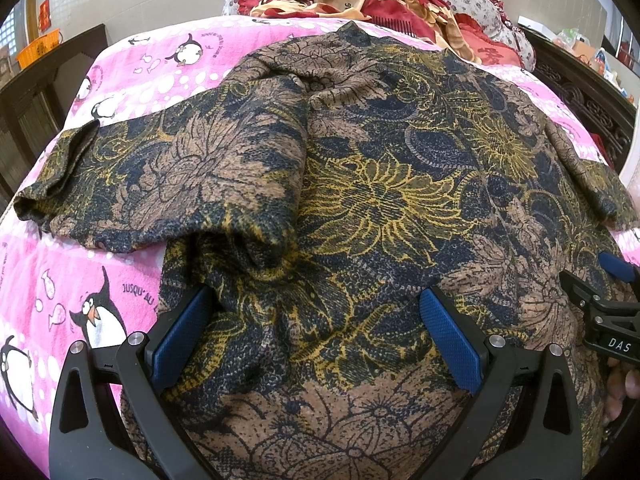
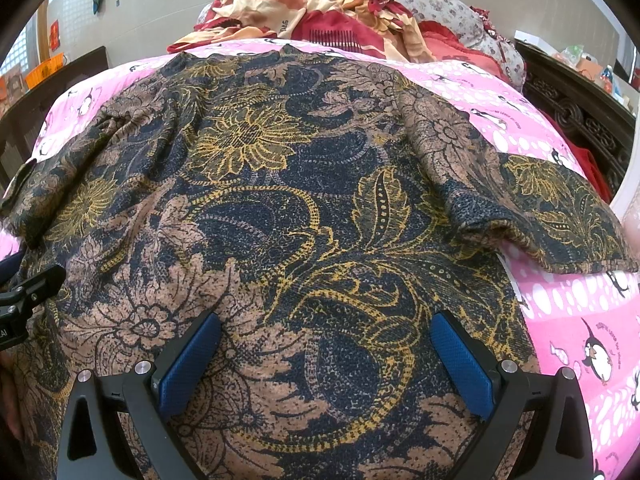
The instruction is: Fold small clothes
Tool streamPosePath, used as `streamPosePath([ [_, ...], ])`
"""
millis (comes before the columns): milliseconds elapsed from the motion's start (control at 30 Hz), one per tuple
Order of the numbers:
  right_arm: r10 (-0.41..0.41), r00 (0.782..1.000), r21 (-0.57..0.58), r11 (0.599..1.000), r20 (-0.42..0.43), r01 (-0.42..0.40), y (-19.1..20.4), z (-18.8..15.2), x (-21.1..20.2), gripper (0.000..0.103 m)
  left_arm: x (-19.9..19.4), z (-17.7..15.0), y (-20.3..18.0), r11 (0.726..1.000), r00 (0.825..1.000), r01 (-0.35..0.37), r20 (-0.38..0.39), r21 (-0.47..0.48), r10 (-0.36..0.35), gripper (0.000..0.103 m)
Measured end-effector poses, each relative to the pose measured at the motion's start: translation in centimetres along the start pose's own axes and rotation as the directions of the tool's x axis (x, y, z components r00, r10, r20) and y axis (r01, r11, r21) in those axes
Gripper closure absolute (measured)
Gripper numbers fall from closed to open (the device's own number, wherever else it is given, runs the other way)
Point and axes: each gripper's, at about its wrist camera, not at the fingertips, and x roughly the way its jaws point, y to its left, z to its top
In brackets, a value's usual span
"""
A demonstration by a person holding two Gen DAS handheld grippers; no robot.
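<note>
hovering over shirt [image 1: 380, 184] on sheet [image 1: 80, 272]: left gripper [image 1: 316, 332], right gripper [image 2: 326, 360], jaws wide apart, gripping nothing.

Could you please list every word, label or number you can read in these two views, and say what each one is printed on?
"DAS": white letters on the right gripper body, seen from the left wrist.
"JUSQU'AU": beside a penguin on the pink sheet; the rest is hidden under the floral garment.
"DAS", inverted: on the crumpled red and cream bedding.
Other sheet slogans, wall papers and red hangings: too blurred to read.
</note>
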Motion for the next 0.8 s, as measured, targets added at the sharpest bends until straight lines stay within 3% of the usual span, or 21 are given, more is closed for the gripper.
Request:
streamPosePath([
  [800,-0.005,1.000,-0.004,1.000,0.004,0.005,-0.03,-0.10,-0.13,0.000,-0.02,0.05,-0.09,1.000,1.000,-0.006,-0.002,-0.008,0.006,0.000],
])
